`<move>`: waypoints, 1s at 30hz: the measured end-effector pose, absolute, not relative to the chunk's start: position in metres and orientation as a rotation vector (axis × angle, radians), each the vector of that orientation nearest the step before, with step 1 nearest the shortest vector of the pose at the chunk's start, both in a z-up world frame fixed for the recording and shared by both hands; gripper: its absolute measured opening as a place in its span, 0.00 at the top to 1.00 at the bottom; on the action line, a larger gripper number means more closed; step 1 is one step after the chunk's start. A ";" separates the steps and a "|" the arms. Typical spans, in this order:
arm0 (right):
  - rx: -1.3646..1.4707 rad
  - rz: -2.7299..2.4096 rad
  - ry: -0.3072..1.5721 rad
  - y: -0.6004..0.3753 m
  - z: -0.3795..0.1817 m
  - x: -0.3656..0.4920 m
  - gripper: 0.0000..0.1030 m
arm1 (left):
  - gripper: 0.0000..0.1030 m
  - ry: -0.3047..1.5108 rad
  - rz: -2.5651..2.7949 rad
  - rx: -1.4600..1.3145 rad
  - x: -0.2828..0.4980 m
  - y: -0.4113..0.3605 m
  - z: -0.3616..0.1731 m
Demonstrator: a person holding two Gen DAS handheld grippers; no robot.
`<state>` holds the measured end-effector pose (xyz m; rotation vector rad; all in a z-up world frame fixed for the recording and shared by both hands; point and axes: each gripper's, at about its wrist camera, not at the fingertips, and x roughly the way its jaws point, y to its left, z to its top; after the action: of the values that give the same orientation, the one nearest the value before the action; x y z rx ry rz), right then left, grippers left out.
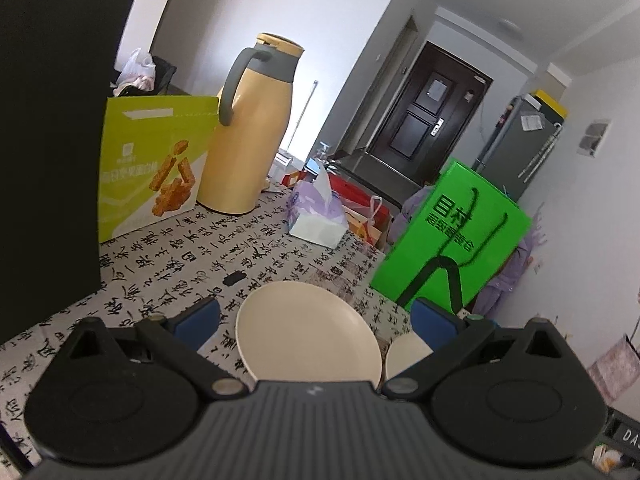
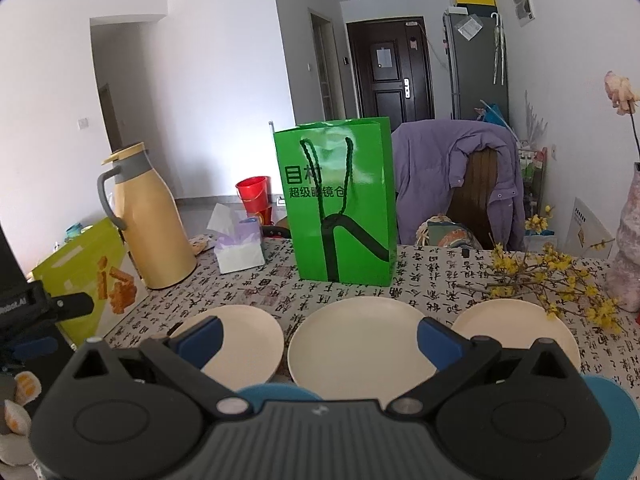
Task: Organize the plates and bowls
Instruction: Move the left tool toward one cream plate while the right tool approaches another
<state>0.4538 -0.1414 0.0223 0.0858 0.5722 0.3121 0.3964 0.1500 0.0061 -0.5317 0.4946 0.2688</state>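
Note:
Three cream plates lie in a row on the calligraphy-print tablecloth in the right wrist view: left plate [image 2: 244,340], middle plate [image 2: 356,344], right plate [image 2: 516,328]. My right gripper [image 2: 320,340] hovers open just above and in front of them, its blue pads [image 2: 200,338] straddling the gap between the left and middle plates. Two blue rounded dishes [image 2: 276,392] [image 2: 612,404] peek out from behind its body, mostly hidden. My left gripper [image 1: 316,320] is open over a cream plate [image 1: 308,332], empty; a second plate's edge [image 1: 404,356] shows to the right.
A yellow thermos jug [image 2: 152,224], a lime snack box [image 2: 84,280], a tissue pack [image 2: 240,248] and an upright green paper bag [image 2: 340,200] stand behind the plates. Yellow flower twigs [image 2: 560,276] and a pink vase [image 2: 628,240] are at the right. A chair with a purple jacket [image 2: 460,176] stands beyond the table.

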 end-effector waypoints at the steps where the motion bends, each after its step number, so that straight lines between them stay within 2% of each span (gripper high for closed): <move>1: 0.089 0.305 0.574 -0.140 0.023 0.458 0.00 | 0.00 0.498 0.263 -0.542 0.401 0.152 0.004; 9: 0.088 0.294 0.609 -0.128 0.018 0.489 0.00 | 0.00 0.531 0.343 -0.570 0.437 0.166 -0.022; 19: 0.059 0.287 0.647 -0.100 -0.001 0.525 0.00 | 0.00 0.608 0.443 -0.535 0.466 0.197 -0.090; 30: 0.073 0.348 0.713 -0.051 -0.020 0.573 0.00 | 0.00 0.614 0.486 -0.567 0.471 0.208 -0.112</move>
<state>0.5734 -0.0513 -0.0197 0.0732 0.7128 0.3485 0.4707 0.2079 -0.1121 -0.5675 0.6142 0.4863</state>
